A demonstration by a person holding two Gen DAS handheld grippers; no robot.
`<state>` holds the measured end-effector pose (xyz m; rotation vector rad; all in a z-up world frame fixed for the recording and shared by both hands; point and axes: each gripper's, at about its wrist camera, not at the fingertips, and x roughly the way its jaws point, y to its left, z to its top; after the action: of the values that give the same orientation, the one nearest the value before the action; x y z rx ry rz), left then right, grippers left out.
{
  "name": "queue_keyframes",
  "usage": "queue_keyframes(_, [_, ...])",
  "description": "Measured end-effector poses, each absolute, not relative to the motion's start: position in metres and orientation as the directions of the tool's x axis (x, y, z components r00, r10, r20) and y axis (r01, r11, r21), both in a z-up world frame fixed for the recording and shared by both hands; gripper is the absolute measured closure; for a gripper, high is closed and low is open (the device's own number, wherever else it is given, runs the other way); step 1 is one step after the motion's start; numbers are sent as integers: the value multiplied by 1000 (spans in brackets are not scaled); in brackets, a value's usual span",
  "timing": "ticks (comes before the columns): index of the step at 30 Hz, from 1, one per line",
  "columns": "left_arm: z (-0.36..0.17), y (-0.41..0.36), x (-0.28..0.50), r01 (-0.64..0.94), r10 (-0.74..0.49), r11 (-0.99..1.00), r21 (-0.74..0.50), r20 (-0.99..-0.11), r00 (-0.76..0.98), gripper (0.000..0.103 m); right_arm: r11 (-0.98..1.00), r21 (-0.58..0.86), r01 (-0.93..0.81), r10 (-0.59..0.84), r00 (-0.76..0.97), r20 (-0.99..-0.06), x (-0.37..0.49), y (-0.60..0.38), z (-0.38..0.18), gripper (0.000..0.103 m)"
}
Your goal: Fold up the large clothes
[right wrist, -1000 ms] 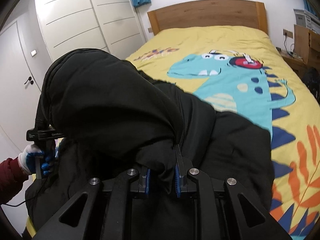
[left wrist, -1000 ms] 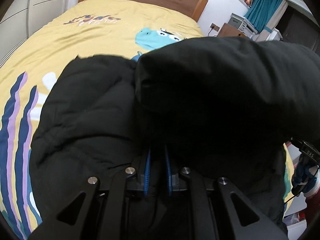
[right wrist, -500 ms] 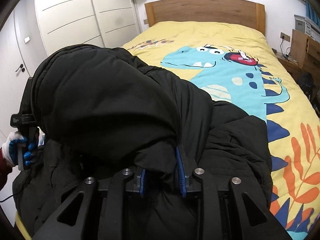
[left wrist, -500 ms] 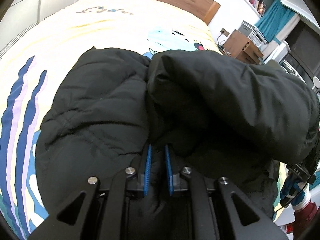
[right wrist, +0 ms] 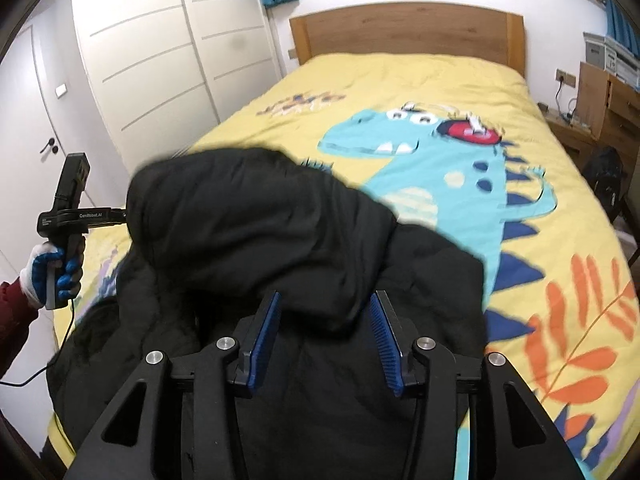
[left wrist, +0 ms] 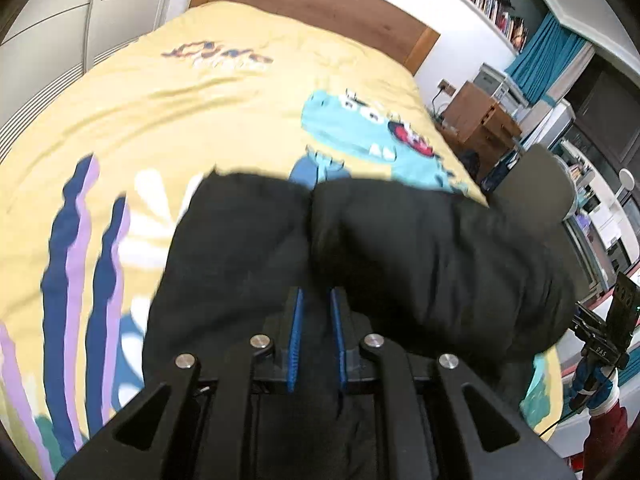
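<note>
Your right gripper [right wrist: 324, 336] stands with its jaws wide apart and grips nothing; the rolled upper layer of the black padded jacket [right wrist: 280, 240] lies loosely between the blue pads [right wrist: 264, 336]. Your left gripper [left wrist: 316, 332] has its jaws nearly together with a narrow gap, and black fabric appears to sit in that gap; whether the pads actually bite cannot be confirmed.

The jacket lies at the foot of the yellow bedspread [right wrist: 400, 80], doubled over itself, its near edge hanging over the bed's end.

Risks, judged from this state:
- With only one side possibly held, the puffy top layer may spring open or slide off to the right.
- Pulling with the left gripper alone may skew the fold line.
- The overhanging near edge may drag the bundle off the bed.

Farther off, the wooden headboard [right wrist: 404, 28] poses no obstruction.
</note>
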<state>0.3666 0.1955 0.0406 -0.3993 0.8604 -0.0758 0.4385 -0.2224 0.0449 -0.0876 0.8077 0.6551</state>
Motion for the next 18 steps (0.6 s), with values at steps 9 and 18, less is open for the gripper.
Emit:
queue_keyframes(9, [49, 174, 463, -36, -272, 922, -384, -715, 644, 88, 817, 207, -538, 522, 537, -663, 519, -196, 48, 46])
queue_keyframes(18, [27, 146, 534, 34, -304, 936, -349, -758, 577, 88, 815, 184, -549, 489, 483, -726, 575, -143, 9, 46])
